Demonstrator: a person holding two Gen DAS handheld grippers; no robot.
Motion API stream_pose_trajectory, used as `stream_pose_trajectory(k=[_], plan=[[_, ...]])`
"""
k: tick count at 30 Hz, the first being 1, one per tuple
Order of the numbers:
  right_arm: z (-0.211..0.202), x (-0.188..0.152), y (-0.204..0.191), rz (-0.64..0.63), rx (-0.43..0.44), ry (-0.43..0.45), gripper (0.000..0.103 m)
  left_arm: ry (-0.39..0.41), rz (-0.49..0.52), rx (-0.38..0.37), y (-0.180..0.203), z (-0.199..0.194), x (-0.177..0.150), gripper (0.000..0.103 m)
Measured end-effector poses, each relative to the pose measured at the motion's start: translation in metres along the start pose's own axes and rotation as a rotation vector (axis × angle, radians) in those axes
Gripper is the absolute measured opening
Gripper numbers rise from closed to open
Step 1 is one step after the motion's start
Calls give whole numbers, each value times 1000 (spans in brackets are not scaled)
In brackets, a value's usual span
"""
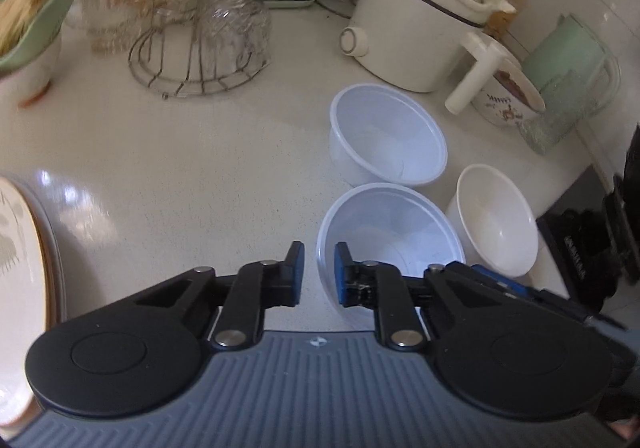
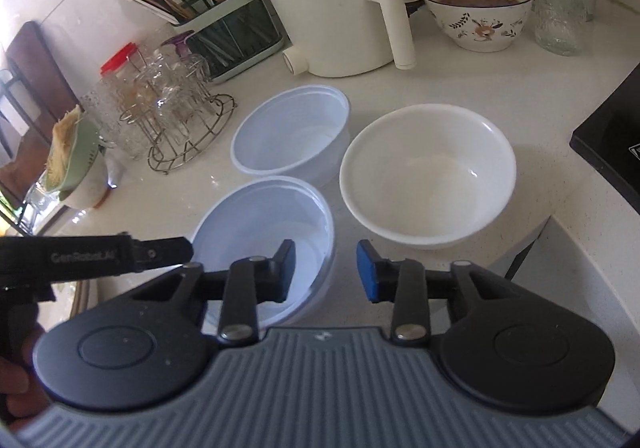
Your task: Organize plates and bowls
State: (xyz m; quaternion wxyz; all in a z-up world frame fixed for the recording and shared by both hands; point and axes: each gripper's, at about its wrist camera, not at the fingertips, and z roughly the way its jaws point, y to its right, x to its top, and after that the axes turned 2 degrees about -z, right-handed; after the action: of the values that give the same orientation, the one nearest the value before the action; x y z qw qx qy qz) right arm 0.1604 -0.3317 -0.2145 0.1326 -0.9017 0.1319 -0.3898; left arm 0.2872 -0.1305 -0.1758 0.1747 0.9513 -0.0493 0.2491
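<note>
Near plastic bowl's (image 1: 390, 226) rim sits between left gripper's (image 1: 319, 274) fingers.

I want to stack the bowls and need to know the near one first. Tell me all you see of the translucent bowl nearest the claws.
The near bowl looks like thin, translucent bluish-white plastic, round, with a rolled rim, and empty. It stands upright on the counter, beside a matching bowl and a white bowl. The left claw straddles its rim at one side and the right claw at the other.
</note>
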Motion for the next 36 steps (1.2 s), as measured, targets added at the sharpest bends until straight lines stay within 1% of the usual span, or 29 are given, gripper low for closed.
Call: stream_pose_trajectory(k=[1,4,5,7,8,11,16,19,26,29,32,36], plan=[[1,1,-2,-19,-12,-2,26,-10,-24,-6,-3,1,0,15],[3,4,-5,-46,-15,3,23,-36,-72,-40,-9,8,3,11],[4,5,-5,-41,-11,1,20,-46,-70,-46,-8,10,3,11],[6,7,-6,-38,-12,-4,18,-48,-36,-38,-4,11,3,11],[6,9,-7,-39,-14,0,18,-51,-18,-36,-3,11,2,11],[5,11,-9,-41,-12,-9,19,-63,-9,-28,-5,9,1,11],[6,17,-20,-66,34,-35,19,-58,-41,-18,-21,-8,-2,11],[8,17,-31,-83,75,-31,18,-53,-50,2,-34,-20,-3,11],[24,16,-67,-146,165,-65,19,-31,-141,63,-73,-36,-3,11],[30,15,-80,-176,187,-71,19,-28,-163,85,-84,-36,-2,11],[36,14,-86,-191,187,-82,19,-24,-170,96,-90,-35,-3,12],[43,12,-87,-194,205,-97,19,29,-223,94,-102,-40,-1,12]])
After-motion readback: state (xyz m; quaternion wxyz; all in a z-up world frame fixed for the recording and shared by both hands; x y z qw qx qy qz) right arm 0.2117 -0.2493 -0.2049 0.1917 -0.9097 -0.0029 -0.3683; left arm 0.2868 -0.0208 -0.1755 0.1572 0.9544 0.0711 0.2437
